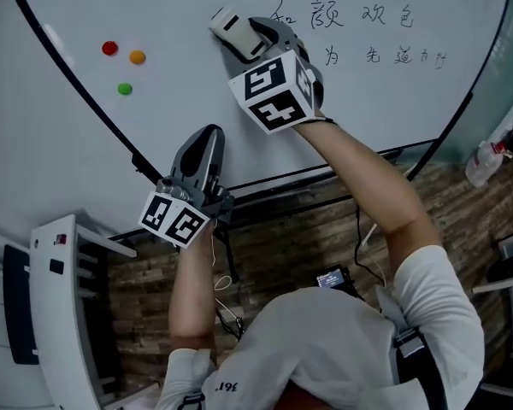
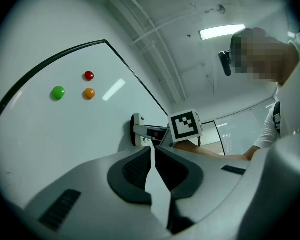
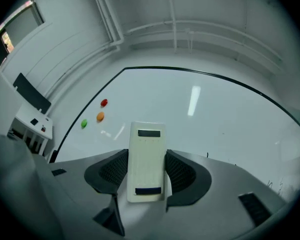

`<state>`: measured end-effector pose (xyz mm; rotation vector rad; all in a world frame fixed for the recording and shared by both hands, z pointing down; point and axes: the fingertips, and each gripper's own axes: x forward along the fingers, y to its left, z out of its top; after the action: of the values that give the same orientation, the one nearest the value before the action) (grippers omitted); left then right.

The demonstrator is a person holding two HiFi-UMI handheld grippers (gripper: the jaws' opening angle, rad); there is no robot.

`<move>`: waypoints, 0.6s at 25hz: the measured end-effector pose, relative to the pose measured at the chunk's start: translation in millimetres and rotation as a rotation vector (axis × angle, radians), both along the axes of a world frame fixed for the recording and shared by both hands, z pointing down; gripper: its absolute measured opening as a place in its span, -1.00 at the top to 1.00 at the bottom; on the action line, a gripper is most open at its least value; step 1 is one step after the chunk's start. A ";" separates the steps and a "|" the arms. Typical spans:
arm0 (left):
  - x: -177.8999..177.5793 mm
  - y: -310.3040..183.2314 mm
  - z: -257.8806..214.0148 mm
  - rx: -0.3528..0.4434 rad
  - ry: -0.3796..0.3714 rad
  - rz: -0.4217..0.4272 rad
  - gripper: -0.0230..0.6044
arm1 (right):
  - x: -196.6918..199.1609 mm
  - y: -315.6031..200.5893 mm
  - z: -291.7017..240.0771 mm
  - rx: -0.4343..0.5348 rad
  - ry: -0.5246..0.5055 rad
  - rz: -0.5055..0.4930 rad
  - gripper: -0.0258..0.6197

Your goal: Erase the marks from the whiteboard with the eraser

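Note:
The whiteboard (image 1: 188, 92) carries two rows of black handwritten marks (image 1: 359, 15) at its upper right. My right gripper (image 1: 239, 34) is shut on the white eraser (image 1: 229, 27) and holds it against the board just left of the writing. In the right gripper view the eraser (image 3: 146, 161) sits upright between the dark pads, with faint marks (image 3: 282, 186) at the lower right. My left gripper (image 1: 207, 135) is shut with nothing in it, low by the board's bottom edge. From the left gripper view the eraser (image 2: 137, 130) shows flat against the board.
Red (image 1: 109, 48), orange (image 1: 137, 56) and green (image 1: 125, 88) magnets stick to the board's left part. A white shelf unit (image 1: 60, 314) stands at lower left. A spray bottle (image 1: 487, 161) is at the right edge. Cables hang over the wooden floor (image 1: 274, 254).

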<state>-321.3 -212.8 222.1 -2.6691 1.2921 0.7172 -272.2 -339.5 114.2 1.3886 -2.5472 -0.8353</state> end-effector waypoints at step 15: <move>-7.0 -1.9 19.6 -0.048 0.002 0.035 0.82 | -6.6 -12.3 0.1 0.073 -0.026 0.187 0.13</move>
<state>-328.3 -214.6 241.7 -2.7366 1.2820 0.7011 -278.9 -351.8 114.3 1.6390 -2.3797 -0.8897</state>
